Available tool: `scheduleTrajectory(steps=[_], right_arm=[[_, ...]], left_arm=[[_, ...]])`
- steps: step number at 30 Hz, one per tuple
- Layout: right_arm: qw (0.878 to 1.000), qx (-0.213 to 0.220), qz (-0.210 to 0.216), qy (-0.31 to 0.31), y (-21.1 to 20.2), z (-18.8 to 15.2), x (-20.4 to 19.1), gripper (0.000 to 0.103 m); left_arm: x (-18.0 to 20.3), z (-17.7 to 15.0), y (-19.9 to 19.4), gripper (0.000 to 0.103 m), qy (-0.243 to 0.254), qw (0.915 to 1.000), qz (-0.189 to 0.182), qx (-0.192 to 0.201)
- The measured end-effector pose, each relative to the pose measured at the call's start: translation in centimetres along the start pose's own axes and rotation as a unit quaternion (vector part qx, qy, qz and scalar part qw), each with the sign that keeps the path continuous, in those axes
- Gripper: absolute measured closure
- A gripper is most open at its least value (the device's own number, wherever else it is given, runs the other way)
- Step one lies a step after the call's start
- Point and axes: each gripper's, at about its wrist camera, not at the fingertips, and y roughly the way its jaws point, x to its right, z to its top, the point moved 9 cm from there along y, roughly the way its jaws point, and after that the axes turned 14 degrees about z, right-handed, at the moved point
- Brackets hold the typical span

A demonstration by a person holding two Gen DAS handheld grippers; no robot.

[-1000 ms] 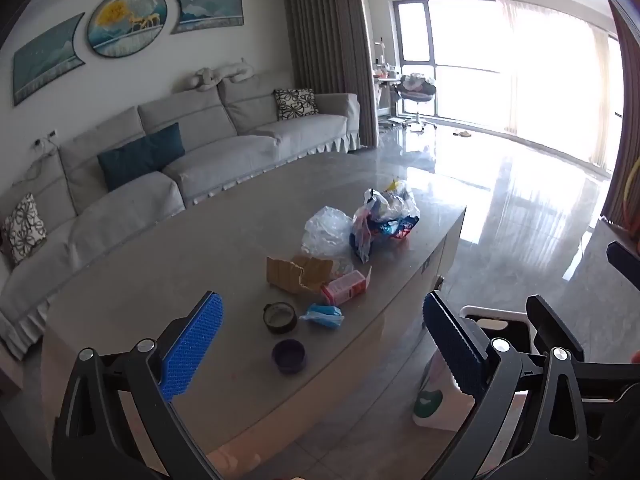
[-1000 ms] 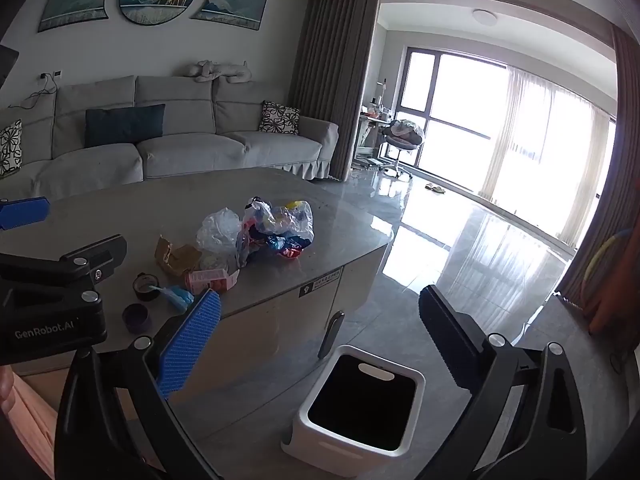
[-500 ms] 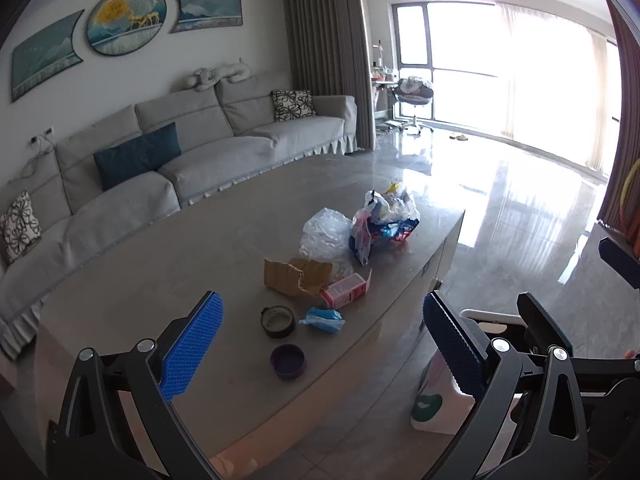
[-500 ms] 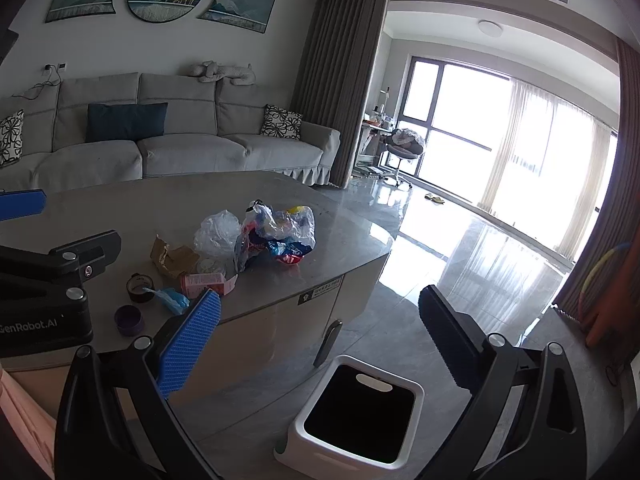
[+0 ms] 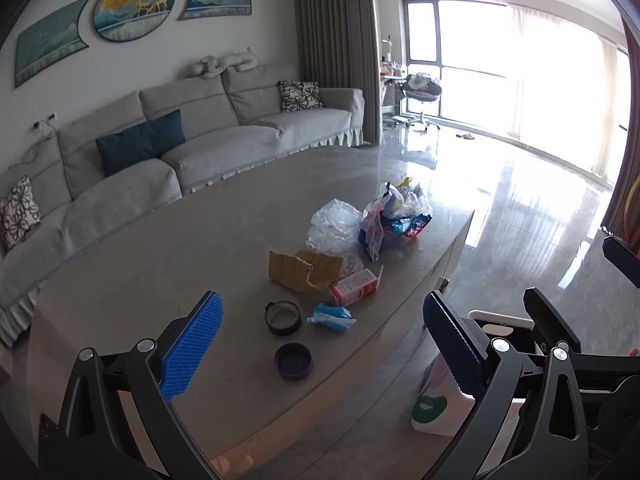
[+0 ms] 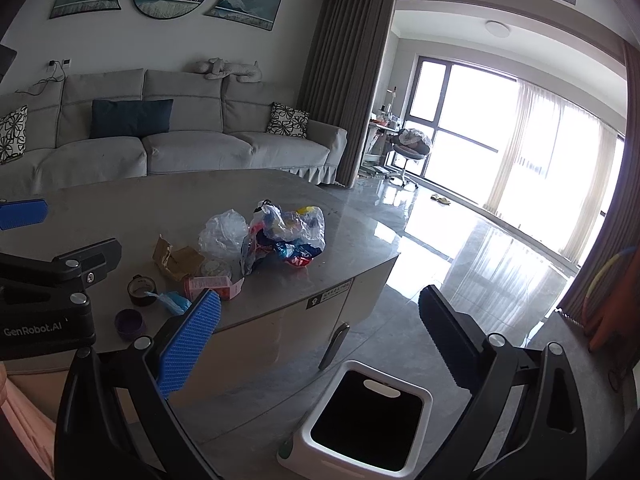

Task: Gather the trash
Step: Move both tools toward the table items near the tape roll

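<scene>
Plastic bags (image 5: 394, 216), torn cardboard (image 5: 306, 270) and a pink carton (image 5: 354, 290) lie on the worktop (image 5: 160, 248), all probably light and crushable; pinch the bags at a bunched fold. Both the left hand-held gripper (image 5: 322, 344) and the right hand-held gripper (image 6: 318, 338) hover spread and empty, the bin (image 6: 370, 416) below.
</scene>
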Motion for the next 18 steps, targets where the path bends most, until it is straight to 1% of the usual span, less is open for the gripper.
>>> scheduleTrajectory(steps=[3,10,18], right_arm=[[1.0,-0.005,0.002,0.0,0.7,0.0,-0.2,0.004],[1.0,-0.018,0.005,0.003,2.8,-0.7,-0.1,0.004],[0.999,-0.029,0.013,0.006,5.6,-1.0,-0.3,0.004]], left_arm=[[-0.1,-0.4,1.0,0.003,-0.006,0.9999,0.005,-0.007],[-0.5,-2.2,5.5,0.003,-0.028,0.9985,0.02,-0.042],[-0.7,-3.6,9.9,0.003,-0.029,0.9963,0.034,-0.074]])
